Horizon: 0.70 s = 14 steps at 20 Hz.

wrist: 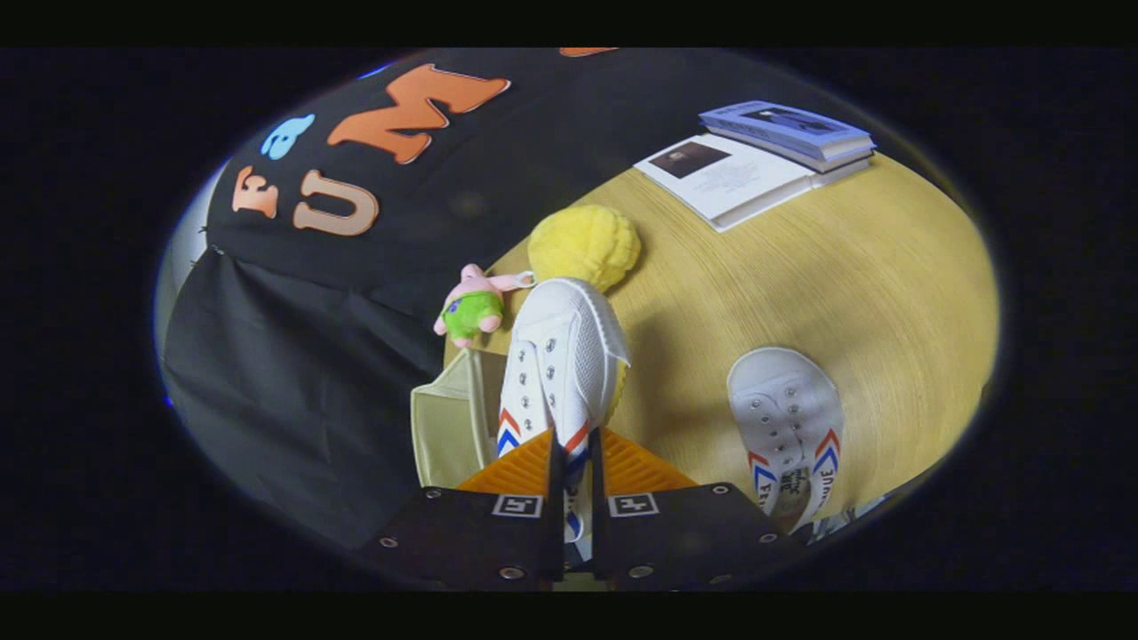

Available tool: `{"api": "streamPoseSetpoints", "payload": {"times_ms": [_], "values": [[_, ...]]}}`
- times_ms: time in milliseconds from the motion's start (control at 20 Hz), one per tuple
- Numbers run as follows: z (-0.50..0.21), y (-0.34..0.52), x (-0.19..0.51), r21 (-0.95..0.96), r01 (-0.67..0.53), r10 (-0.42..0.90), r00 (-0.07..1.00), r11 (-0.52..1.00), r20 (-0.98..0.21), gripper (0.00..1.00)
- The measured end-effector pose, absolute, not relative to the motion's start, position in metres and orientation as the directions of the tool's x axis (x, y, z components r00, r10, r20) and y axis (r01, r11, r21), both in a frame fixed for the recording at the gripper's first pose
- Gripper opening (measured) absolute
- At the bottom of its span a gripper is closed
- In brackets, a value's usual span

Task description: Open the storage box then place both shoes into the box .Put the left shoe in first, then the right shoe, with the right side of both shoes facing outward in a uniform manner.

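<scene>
Tongs (573,462) clamped on shoe (560,356), toe pointing ahead.

The gripper (569,444) fingers, closed on the shoe (562,356), cover its heel. That held shoe hides part of the storage box (449,418) just beside the fingers. Right of them, the second shoe (787,427) loses its heel at the edge.
</scene>
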<state>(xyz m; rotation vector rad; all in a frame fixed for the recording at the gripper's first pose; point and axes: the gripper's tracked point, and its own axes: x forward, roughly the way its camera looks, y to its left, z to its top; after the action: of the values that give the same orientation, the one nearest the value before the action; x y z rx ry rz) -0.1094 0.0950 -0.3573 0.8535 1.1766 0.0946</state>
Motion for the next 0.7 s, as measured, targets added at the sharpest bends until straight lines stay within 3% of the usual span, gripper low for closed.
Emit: {"api": "streamPoseSetpoints", "payload": {"times_ms": [300, 700], "values": [[-0.312, 0.143, -0.091, 0.689, 0.201, 0.572, 0.424, 0.696, -0.702, 0.13], [-0.338, 0.204, -0.097, 0.648, 0.082, 0.595, 0.322, 0.757, -0.736, 0.13]]}}
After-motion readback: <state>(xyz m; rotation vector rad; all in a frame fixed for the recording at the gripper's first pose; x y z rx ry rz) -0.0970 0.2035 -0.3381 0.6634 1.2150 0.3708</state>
